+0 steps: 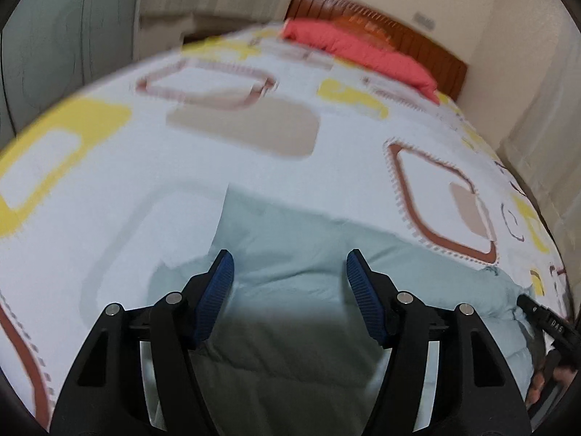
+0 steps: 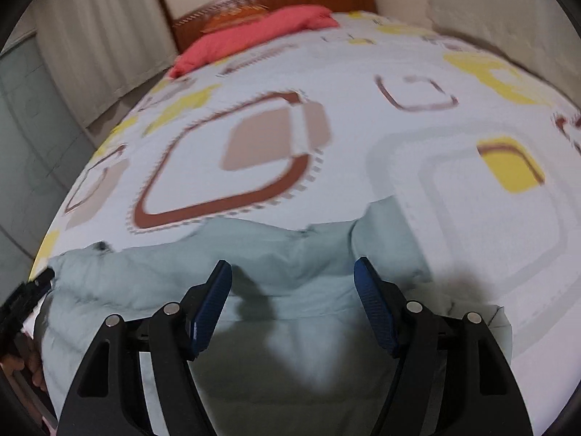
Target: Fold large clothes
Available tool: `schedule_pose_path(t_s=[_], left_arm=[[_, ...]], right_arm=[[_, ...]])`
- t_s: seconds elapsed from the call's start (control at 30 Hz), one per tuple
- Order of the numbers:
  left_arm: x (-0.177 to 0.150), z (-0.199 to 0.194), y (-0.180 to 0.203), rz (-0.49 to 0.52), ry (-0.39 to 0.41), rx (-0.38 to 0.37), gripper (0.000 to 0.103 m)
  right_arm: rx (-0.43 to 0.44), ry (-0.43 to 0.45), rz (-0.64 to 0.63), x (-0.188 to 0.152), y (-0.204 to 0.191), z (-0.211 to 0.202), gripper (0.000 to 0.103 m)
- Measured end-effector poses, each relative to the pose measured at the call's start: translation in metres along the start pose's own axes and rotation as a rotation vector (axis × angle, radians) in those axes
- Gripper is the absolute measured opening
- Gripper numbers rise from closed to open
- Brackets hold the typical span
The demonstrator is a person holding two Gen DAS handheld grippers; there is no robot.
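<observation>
The left gripper (image 1: 289,269) hangs over a pale green padded garment (image 1: 312,254) spread on the near part of the bed, its blue-padded jaws apart with nothing pinched between them. The bedspread (image 1: 254,167) is white with yellow, beige and brown squares. At the far end a coral-red pillow (image 1: 363,54) lies against a brown wooden headboard (image 1: 399,32). At the right edge, a black piece of the other gripper (image 1: 544,323) shows beside the garment.

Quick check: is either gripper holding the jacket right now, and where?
Nothing is held. The left gripper and right gripper are both open above the pale green puffer jacket, pads clear of fabric.
</observation>
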State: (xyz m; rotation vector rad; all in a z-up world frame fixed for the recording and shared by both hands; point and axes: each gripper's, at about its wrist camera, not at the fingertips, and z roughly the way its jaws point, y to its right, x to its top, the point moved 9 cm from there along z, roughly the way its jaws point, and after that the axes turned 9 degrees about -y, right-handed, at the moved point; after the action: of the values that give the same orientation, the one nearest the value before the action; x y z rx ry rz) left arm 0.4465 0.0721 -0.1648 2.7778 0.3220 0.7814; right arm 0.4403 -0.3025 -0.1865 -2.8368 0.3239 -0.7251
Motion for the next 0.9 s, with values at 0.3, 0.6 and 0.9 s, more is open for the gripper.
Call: schedule_pose_path(t_s=[0.3, 0.6, 0.9], left_arm=[[-0.004, 0.025, 0.0, 0.012, -0.017, 0.03, 0.066], [-0.003, 0.011, 0.001, 0.009, -0.054, 0.023, 0.069], [-0.053, -0.08, -0.051, -0.244, 0.039, -0.096, 0.071]], right_arm=[[0.009, 0.003, 0.013, -0.002, 0.006, 0.02, 0.07], [0.0, 0.0, 0.014, 0.0, 0.005, 0.009, 0.07], [0.064, 0.068, 0.142, -0.038, 0.043, -0.069, 0.07]])
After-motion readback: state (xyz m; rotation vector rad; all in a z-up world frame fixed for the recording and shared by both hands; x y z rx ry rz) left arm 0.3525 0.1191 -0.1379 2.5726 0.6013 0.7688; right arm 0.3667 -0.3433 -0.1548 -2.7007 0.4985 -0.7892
